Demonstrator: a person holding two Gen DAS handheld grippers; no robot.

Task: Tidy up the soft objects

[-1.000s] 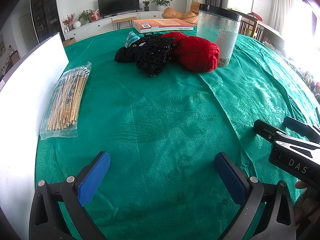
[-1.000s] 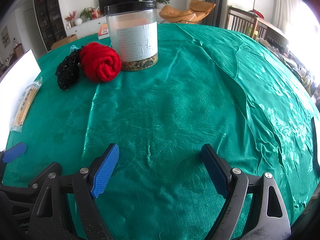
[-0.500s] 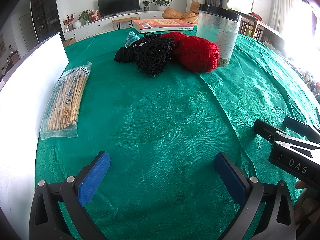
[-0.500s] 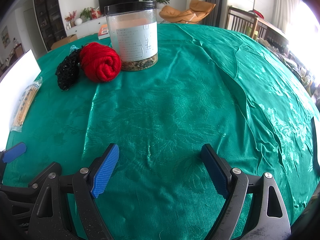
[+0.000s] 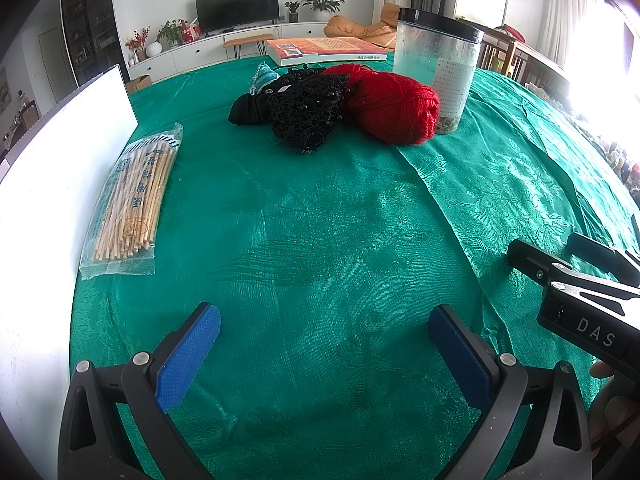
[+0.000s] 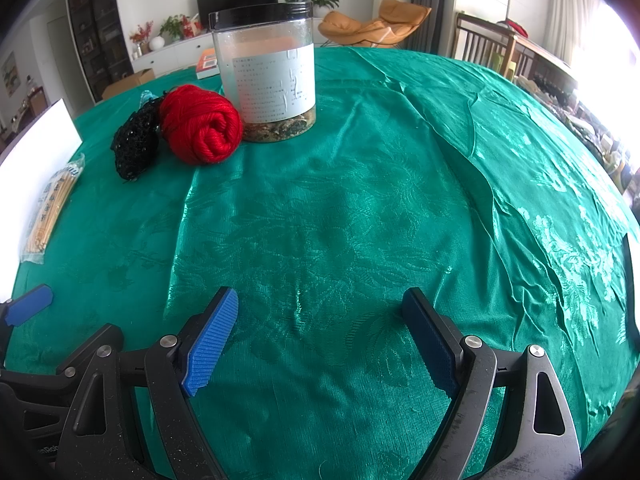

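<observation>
Hovering low over the green tablecloth (image 5: 320, 240), the left gripper (image 5: 324, 344) has its blue-padded jaws spread wide with only bare cloth between them. The right gripper (image 6: 320, 332) sits just beside it, off to its right, also level and pointing forward, jaws likewise wide apart and holding nothing. In the left wrist view its black body, lettered DAS, juts in from the right edge, and a bit of the person's fingers (image 5: 604, 370) shows under it; in the right wrist view a blue pad of the left gripper peeks in at the left edge.

Taking the clear jar (image 6: 266, 76) with the black lid as the landmark: it stands upright, well beyond both grippers, toward the far side of the table. The red yarn ball (image 5: 394, 106) lies touching the jar's left side at its base. Left of the yarn and pressed against it is a black netted bundle (image 5: 306, 114), studded with small dark beads. A plain black soft piece (image 5: 246, 110) pokes out of the bundle's left side, and a small teal patterned item (image 5: 264, 78) sits just behind it. All these soft things are well apart from the open jaws.

Farther left of the jar, nearer the grippers, a bag of wooden sticks (image 5: 134, 200) lies flat beside a white board (image 5: 60, 184). Behind the jar a book (image 5: 324, 50) lies at the table's far edge.
</observation>
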